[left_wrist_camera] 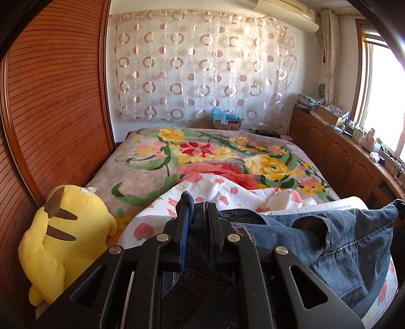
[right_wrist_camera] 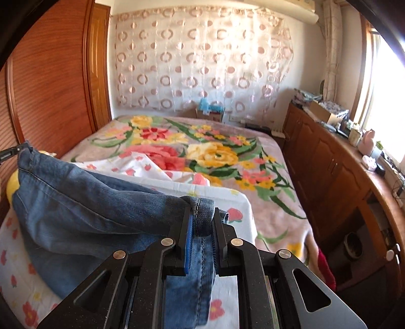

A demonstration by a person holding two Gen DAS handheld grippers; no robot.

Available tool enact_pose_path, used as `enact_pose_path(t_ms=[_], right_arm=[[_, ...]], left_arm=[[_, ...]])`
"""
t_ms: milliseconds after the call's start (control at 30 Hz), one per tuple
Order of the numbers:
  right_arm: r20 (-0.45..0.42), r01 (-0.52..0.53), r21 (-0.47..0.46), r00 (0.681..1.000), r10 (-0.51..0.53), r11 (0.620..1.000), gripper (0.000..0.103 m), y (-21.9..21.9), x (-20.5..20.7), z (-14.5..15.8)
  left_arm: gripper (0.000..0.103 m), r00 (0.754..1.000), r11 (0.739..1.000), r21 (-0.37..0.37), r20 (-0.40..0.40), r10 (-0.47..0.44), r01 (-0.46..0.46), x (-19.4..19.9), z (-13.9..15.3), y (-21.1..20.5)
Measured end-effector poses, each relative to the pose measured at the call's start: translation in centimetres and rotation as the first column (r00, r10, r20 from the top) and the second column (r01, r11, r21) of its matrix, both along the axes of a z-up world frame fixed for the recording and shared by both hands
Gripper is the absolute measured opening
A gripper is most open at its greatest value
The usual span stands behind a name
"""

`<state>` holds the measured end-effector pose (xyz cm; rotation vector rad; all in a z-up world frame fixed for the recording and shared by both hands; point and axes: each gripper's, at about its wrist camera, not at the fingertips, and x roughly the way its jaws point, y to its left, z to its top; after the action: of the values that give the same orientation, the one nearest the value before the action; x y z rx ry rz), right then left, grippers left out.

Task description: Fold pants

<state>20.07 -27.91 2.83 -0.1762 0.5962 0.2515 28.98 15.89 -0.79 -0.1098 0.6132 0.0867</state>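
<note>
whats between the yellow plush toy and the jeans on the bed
In the left wrist view, strawberry-print white sheet fills the stretch between yellow plush toy and jeans.

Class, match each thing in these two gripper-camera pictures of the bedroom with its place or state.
Things:
1. jeans
2. yellow plush toy
3. air conditioner
4. wooden cabinets

Places or states:
A. high on the wall
B. under the window
C. clamped in both the left gripper and the right gripper
D. at the bed's edge by the wardrobe

Pairs: 1-C, 2-D, 3-A, 4-B
</note>
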Motion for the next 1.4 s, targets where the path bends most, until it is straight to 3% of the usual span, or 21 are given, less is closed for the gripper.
enact_pose_path(t_ms=[133, 200, 267, 433, 500, 667, 733, 833, 1000, 1333, 1400], right_arm=[[-0.022, 0.006, -0.001, 1.0, -0.006, 1.0, 0.013, 0.8, 2.7, -0.1], [-0.023, 0.009, -0.001, 1.0, -0.009, 1.0, 0.013, 0.6, 3.0, 0.6], [-0.024, 0.013, -0.004, 1.0, -0.013, 1.0, 0.013, 1.1, 3.7, 0.5], [-0.053, 0.022, -0.016, 0.998, -0.022, 1.0, 0.013, 1.6, 6.0, -1.1], [-0.061, 0.022, -0.015, 0.998, -0.023, 1.0, 0.013, 1.7, 6.7, -1.5], [-0.059, 0.031, -0.005, 0.998, -0.031, 1.0, 0.015, 1.7, 6.9, -1.2], [-0.062, 0.046, 0.004, 0.997, -0.045, 0.999, 0.032, 1.3, 6.9, -1.1], [-0.088, 0.04, 0.064, 0.995, -0.034, 0.997, 0.048, 0.3, 7.0, -1.1], [-0.127, -0.019, 0.088, 0.991, 0.03, 0.996, 0.052, -0.4, 6.2, -1.7], [-0.105, -0.034, 0.129, 0.993, 0.047, 0.991, 0.056, -2.6, 4.4, -0.9], [-0.133, -0.035, 0.114, 0.99, 0.05, 0.993, 0.056, -2.6, 4.4, -1.5]], left_arm=[[0.015, 1.0, 1.0, 0.004, -0.014, -0.006, 0.006, 0.6, -0.7, 0.0], [0.021, 1.0, 1.0, -0.002, -0.022, -0.011, 0.011, 0.8, -0.9, 0.1], [0.045, 1.0, 1.0, -0.011, -0.018, -0.01, 0.01, 0.9, -0.9, 0.5], [0.068, 0.999, 0.999, -0.043, -0.034, -0.034, 0.032, 0.7, -1.3, 0.9], [0.068, 0.997, 0.998, -0.042, -0.059, -0.048, 0.045, 0.5, -1.9, 0.8], [0.068, 0.993, 0.998, 0.05, -0.109, -0.04, 0.046, 0.0, -3.4, -0.2], [0.068, 0.992, 0.998, 0.049, -0.125, -0.035, 0.041, -0.1, -3.8, -0.2], [0.068, 0.99, 0.998, 0.033, -0.132, -0.049, 0.053, -0.9, -4.2, -0.5], [0.068, 0.986, 0.995, 0.022, -0.137, -0.093, 0.097, -2.3, -4.5, -1.9], [0.068, 0.968, 0.985, 0.005, -0.186, -0.168, 0.172, -4.6, -6.2, -4.8], [0.068, 0.964, 0.983, 0.007, -0.198, -0.178, 0.183, -4.6, -6.5, -5.1]])
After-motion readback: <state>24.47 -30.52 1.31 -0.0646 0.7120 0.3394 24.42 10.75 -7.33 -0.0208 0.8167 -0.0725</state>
